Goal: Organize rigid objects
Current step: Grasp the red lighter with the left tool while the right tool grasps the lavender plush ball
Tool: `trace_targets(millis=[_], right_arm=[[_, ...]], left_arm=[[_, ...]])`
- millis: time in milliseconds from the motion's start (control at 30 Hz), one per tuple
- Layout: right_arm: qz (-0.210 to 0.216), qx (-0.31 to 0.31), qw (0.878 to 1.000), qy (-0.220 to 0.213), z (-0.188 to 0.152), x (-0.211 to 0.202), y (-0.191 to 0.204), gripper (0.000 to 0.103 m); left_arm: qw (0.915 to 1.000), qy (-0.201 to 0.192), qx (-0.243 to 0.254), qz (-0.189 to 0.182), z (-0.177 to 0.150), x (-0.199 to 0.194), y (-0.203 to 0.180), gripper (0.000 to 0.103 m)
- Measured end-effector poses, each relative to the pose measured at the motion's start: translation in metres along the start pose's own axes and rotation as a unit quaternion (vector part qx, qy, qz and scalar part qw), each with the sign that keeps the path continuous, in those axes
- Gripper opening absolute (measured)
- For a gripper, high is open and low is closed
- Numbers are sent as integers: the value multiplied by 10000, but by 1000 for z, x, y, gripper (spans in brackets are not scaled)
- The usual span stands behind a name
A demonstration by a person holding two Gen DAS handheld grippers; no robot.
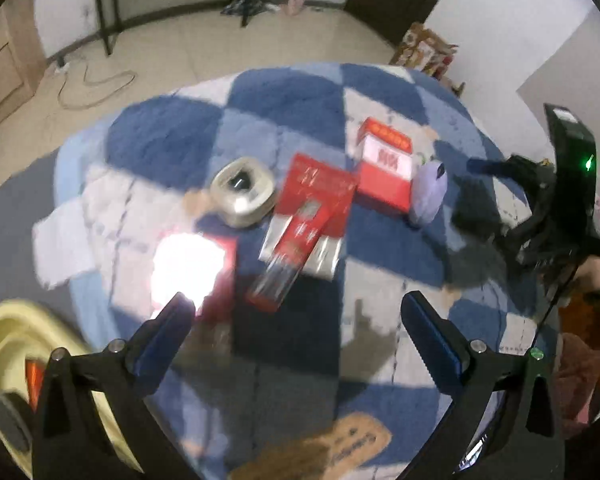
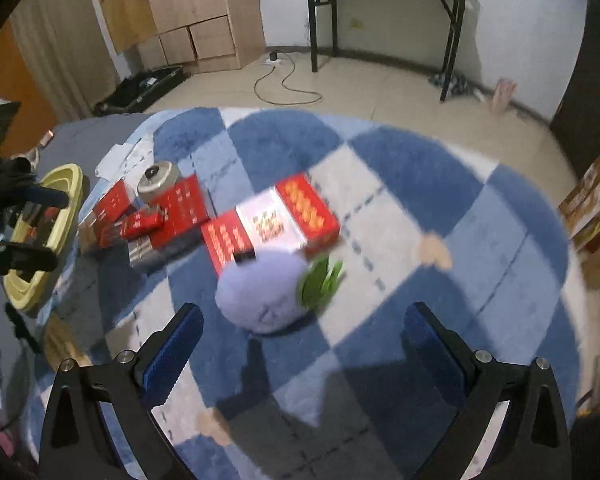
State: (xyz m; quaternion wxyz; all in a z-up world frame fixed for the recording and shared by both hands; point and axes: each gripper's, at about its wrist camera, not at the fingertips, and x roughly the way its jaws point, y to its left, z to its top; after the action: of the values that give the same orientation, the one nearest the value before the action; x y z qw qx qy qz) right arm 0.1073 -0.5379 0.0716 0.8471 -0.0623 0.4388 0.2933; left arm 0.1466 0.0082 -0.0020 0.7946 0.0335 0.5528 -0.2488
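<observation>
Several red boxes lie on a blue and white checked rug: a large red and white box, a flat red box with a smaller red pack on it, and a glare-washed box. A round metal tin and a purple plush eggplant lie beside them. My left gripper is open above the rug, empty. My right gripper is open and empty, just short of the eggplant. The large box and tin lie beyond.
A yellow basin sits at the rug's left edge, also in the right wrist view. A black table, wooden cabinets, a floor cable and snack boxes surround the rug.
</observation>
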Motion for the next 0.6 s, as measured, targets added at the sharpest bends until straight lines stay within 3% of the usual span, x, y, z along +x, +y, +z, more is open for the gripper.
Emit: trace_targets(millis=[167, 367, 500, 600], right_arm=[[140, -236, 9994, -225, -2, 4, -8, 103], [310, -348, 9986, -232, 0, 29, -8, 98], [284, -378, 9987, -189, -1, 42, -6, 89], [214, -457, 9986, -177, 0, 51, -2, 78]], left_arm=[[9995, 37, 303, -14, 3, 15, -14, 71], [9993, 228, 243, 161, 8, 36, -10, 57], [9995, 201, 167, 201, 9, 39, -10, 31], [9994, 232, 211, 173, 9, 40, -9, 28]])
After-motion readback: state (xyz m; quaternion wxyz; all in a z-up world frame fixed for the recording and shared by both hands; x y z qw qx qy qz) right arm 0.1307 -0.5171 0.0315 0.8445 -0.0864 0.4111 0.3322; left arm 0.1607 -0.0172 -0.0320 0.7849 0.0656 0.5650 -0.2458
